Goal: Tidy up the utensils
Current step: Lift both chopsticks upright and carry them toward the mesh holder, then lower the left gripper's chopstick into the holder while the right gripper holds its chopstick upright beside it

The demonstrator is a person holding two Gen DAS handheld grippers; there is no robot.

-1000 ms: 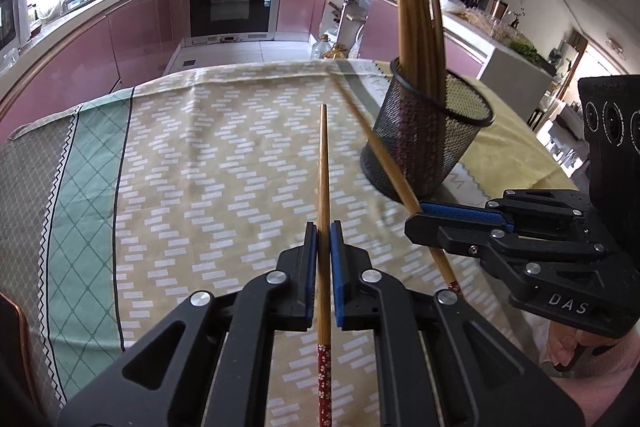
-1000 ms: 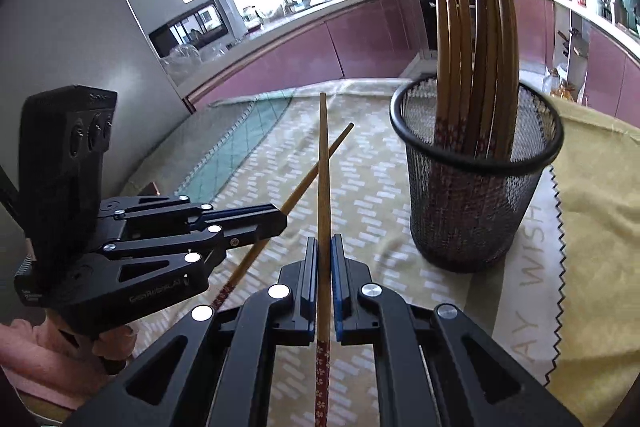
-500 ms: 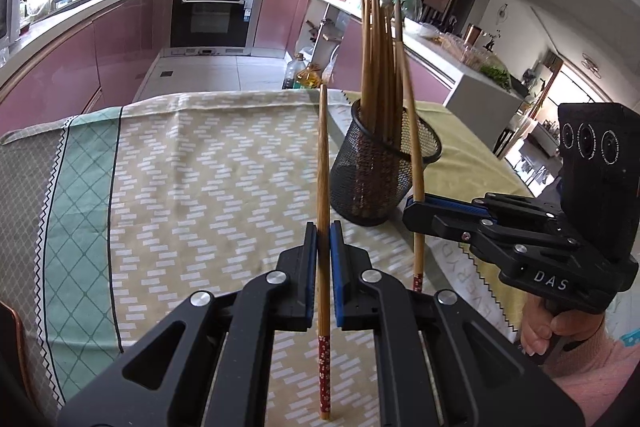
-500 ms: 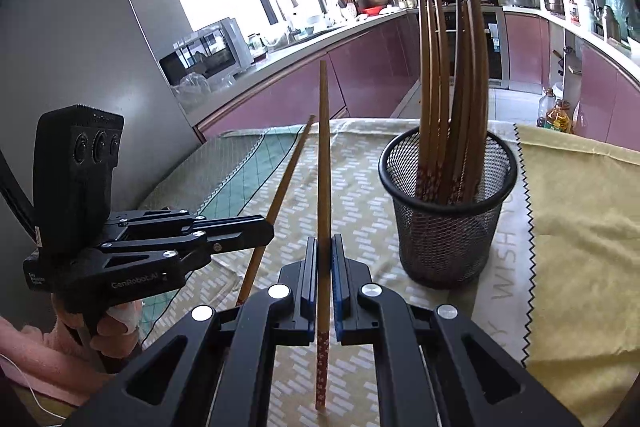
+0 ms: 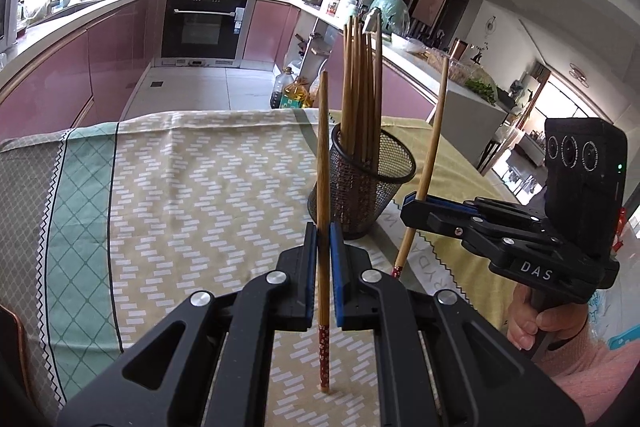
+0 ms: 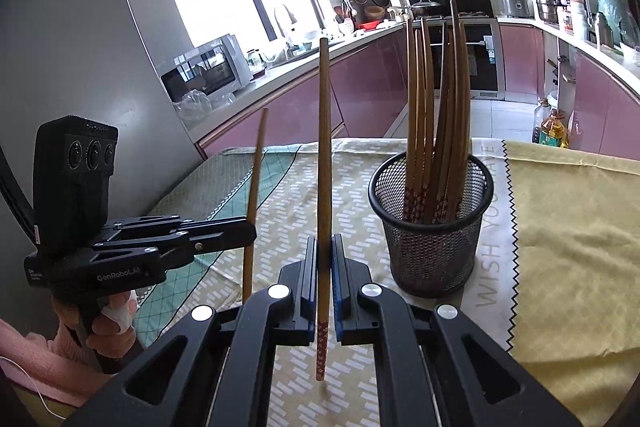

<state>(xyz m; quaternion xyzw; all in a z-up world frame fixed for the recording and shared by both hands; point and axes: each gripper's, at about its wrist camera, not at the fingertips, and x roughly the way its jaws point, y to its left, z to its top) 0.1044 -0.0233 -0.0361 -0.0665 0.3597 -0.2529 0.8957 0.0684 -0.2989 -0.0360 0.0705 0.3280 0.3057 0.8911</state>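
Observation:
My left gripper is shut on a wooden chopstick with a red patterned end, held nearly upright above the tablecloth. My right gripper is shut on a second such chopstick, also nearly upright. A black mesh cup with several chopsticks standing in it sits on the table, ahead and right of the left gripper; in the right wrist view the cup is ahead and right of my right gripper. The right gripper also shows in the left wrist view, the left gripper in the right wrist view.
The table carries a patterned beige and green cloth and a yellow cloth under and right of the cup. Pink kitchen cabinets and an oven stand beyond the far table edge. A refrigerator is at the left.
Both grippers have tilted up and lifted, bringing their chopsticks from lying low and pointing forward to nearly upright. The cup now appears farther and lower in both views.

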